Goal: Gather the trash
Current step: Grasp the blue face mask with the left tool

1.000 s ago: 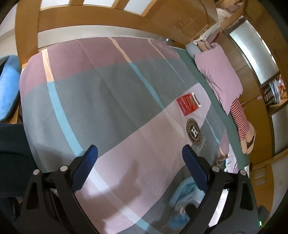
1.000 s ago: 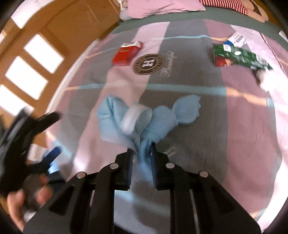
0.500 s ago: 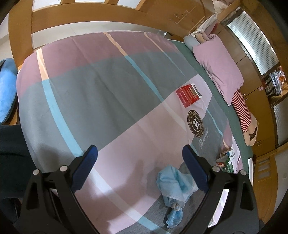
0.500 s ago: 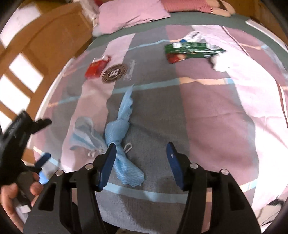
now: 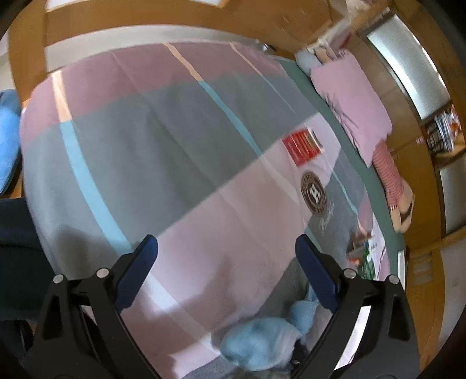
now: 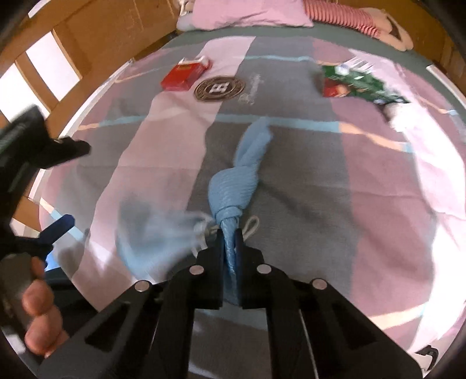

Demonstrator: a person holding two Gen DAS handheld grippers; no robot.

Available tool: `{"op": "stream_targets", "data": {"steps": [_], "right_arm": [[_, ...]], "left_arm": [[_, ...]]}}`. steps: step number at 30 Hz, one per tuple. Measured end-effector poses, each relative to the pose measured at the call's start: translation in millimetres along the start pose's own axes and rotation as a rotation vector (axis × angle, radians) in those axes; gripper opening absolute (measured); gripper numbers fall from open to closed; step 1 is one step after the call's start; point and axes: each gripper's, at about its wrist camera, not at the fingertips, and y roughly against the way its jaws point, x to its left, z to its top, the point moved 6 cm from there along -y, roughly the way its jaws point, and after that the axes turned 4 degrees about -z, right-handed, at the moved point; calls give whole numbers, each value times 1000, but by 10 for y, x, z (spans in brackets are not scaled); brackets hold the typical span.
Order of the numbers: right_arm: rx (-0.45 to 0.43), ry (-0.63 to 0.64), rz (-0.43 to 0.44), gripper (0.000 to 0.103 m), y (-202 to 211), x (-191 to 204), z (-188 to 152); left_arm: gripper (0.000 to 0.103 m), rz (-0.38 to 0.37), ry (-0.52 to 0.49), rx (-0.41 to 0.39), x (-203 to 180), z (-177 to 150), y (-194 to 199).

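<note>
My right gripper [image 6: 229, 237] is shut on the near end of a twisted light-blue mask [image 6: 241, 175] that lies on the bed. A second, blurred blue mask [image 6: 157, 236] lies just left of it; both show low in the left wrist view [image 5: 259, 344]. My left gripper [image 5: 227, 247] is open and empty above the pink and grey bedspread [image 5: 174, 145]. It also shows at the left of the right wrist view [image 6: 38, 186]. A red cigarette pack [image 6: 186, 74] and a green wrapper [image 6: 361, 84] lie farther up the bed.
A pink pillow [image 6: 250, 13] and a striped stuffed toy [image 6: 349, 17] lie at the head of the bed. A wooden bed frame [image 5: 174, 17] runs along the far edge. A white crumpled tissue [image 6: 404, 119] lies near the green wrapper.
My right gripper opened half a second ago and has now shut on the twisted mask's near end. The left gripper has shifted slightly; the other mask is blurred, in motion.
</note>
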Motion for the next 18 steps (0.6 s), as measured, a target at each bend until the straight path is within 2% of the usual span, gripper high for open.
{"op": "stream_targets", "data": {"steps": [2,8,11,14,15,16,18], "right_arm": [[-12,-31,-11,8,88,-150,-31],[35,-161,-35,8,59,-604,-184],[35,-210,1,14,39,-627,-171],[14,-178,0,38,39,-538,-113],[8,-161,-9,55,22,-495,-86],[3,-148,-17,62,7,-457,-66],[15,-101,-23,62,-76,-345,-35]], "left_arm": [[95,-8,-34,55,-64,-73,-91],[95,-54,-102,190,-213,-290,-283],[95,-44,-114,202,-225,-327,-316],[95,-34,-81,179,-171,-298,-297],[95,-35,-69,181,-156,-297,-303],[95,-34,-66,185,-149,-298,-309],[95,-30,-72,188,-152,-304,-314]]}}
